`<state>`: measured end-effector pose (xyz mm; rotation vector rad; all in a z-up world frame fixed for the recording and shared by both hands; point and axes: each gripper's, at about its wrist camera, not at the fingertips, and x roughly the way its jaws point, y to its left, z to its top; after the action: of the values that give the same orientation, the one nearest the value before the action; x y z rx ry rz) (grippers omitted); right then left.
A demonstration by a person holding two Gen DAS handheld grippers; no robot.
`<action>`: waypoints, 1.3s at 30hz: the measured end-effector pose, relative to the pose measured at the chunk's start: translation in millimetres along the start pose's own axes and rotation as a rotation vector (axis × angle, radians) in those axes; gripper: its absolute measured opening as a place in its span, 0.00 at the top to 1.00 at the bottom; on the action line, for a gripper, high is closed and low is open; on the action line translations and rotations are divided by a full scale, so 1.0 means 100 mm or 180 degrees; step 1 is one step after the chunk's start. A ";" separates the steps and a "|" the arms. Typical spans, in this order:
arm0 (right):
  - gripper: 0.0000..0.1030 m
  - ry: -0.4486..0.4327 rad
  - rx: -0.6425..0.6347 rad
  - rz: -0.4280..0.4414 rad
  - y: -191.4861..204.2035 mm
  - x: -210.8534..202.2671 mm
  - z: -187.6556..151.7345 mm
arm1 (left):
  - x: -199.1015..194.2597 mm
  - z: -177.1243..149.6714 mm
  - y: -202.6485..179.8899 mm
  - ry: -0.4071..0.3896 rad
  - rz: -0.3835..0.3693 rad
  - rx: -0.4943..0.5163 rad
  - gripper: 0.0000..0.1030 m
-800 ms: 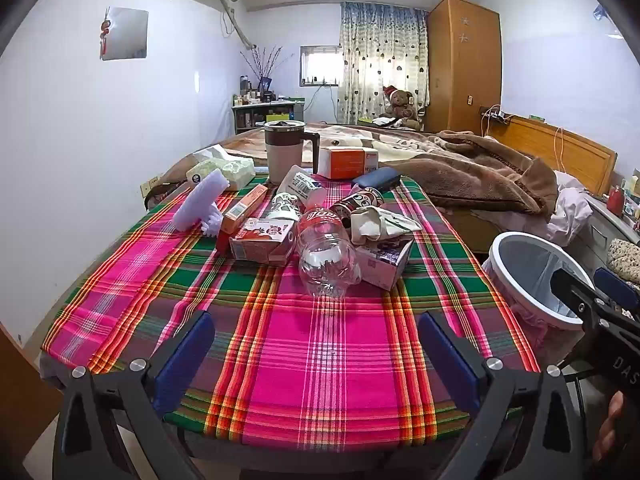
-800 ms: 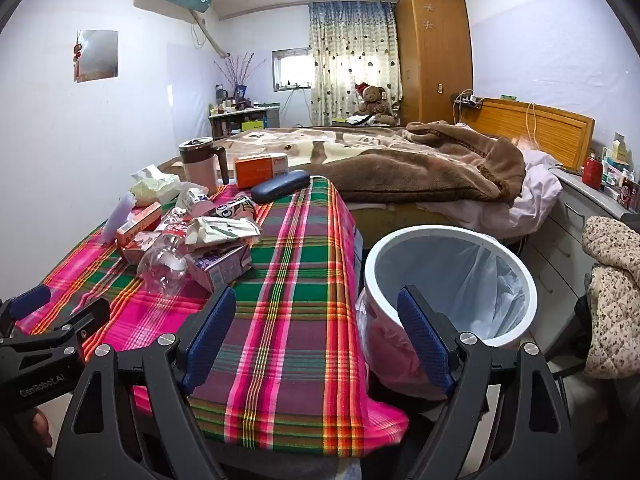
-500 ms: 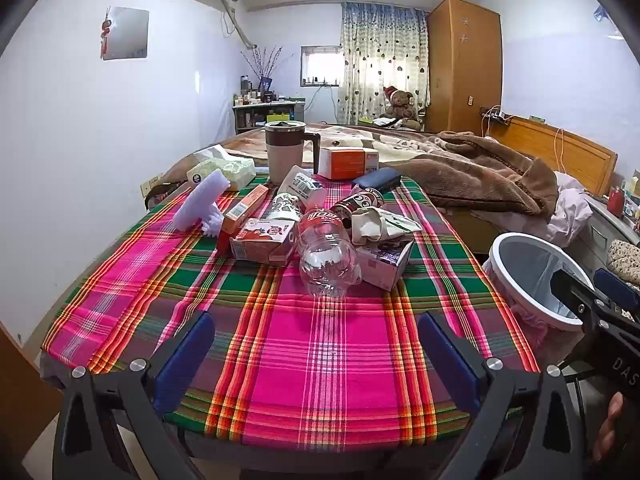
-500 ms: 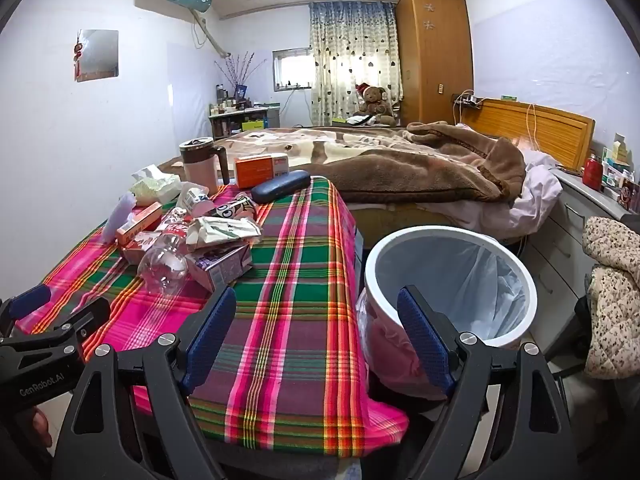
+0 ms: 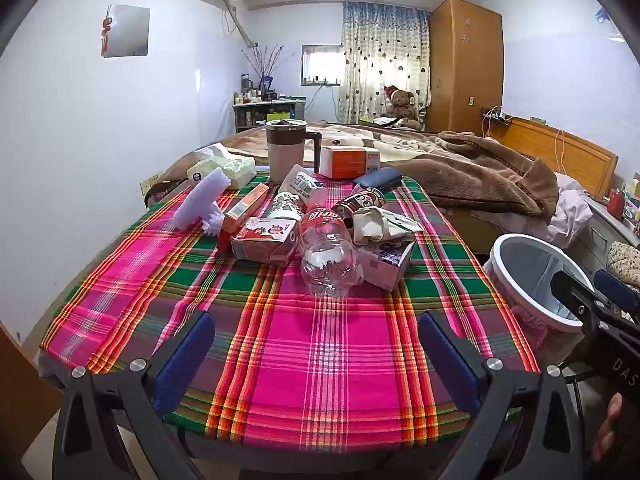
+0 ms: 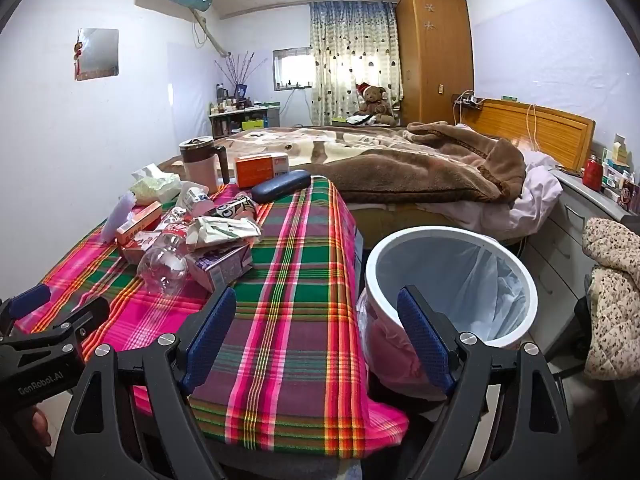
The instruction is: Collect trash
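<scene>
A pile of trash lies mid-table on the plaid cloth (image 5: 312, 344): a clear plastic bottle (image 5: 326, 256), a red-and-white carton (image 5: 266, 240), a purple-and-white carton (image 5: 386, 260), a crumpled wrapper (image 5: 380, 222) and a dark can (image 5: 362, 202). The bottle also shows in the right wrist view (image 6: 166, 262). A white bin with a clear liner (image 6: 452, 280) stands right of the table. My left gripper (image 5: 316, 356) is open and empty over the near table edge. My right gripper (image 6: 316, 332) is open and empty between table corner and bin.
Behind the pile stand a lidded mug (image 5: 286, 152), an orange box (image 5: 348, 162), a dark glasses case (image 5: 378, 180), a tissue pack (image 5: 226, 168) and a lilac brush (image 5: 202, 204). A bed with a brown blanket (image 6: 420, 176) lies beyond. Drawers (image 6: 576, 216) stand at right.
</scene>
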<state>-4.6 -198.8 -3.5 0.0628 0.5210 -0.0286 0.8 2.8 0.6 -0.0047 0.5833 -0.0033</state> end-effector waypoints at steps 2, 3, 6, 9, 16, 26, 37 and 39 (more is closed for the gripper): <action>0.18 -0.0002 -0.0004 0.0001 0.01 0.00 0.00 | 0.00 0.00 -0.01 -0.0002 0.0001 0.0001 0.00; 0.18 0.0000 -0.0005 -0.0001 0.01 0.01 0.01 | 0.02 -0.01 -0.02 -0.0003 0.0000 -0.0001 0.00; 0.18 0.0000 -0.0008 -0.0001 0.01 0.01 0.01 | 0.02 0.00 -0.02 0.0003 -0.0011 -0.0003 0.00; 0.18 0.0016 -0.0019 -0.0004 0.02 0.03 0.00 | 0.06 0.02 -0.01 0.0023 -0.0022 -0.0014 0.00; 0.18 0.0076 -0.0027 0.0024 0.03 0.15 0.04 | 0.16 0.05 0.03 0.0085 -0.0078 -0.0073 0.00; 0.18 0.0165 0.0019 0.0134 0.01 0.48 0.21 | 0.62 0.21 0.01 0.0293 -0.0262 -0.0098 0.00; 0.18 0.0253 -0.0003 0.0124 0.14 0.77 0.37 | 1.23 0.47 0.11 0.0503 -0.0216 -0.0125 0.08; 0.18 0.0250 -0.0004 0.0143 0.16 0.78 0.39 | 1.30 0.49 0.13 0.0498 -0.0210 -0.0095 0.08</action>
<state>83.2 -186.4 -8.5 0.0746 0.5981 0.0181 136.2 14.9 -29.5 -0.0532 0.7393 -0.0594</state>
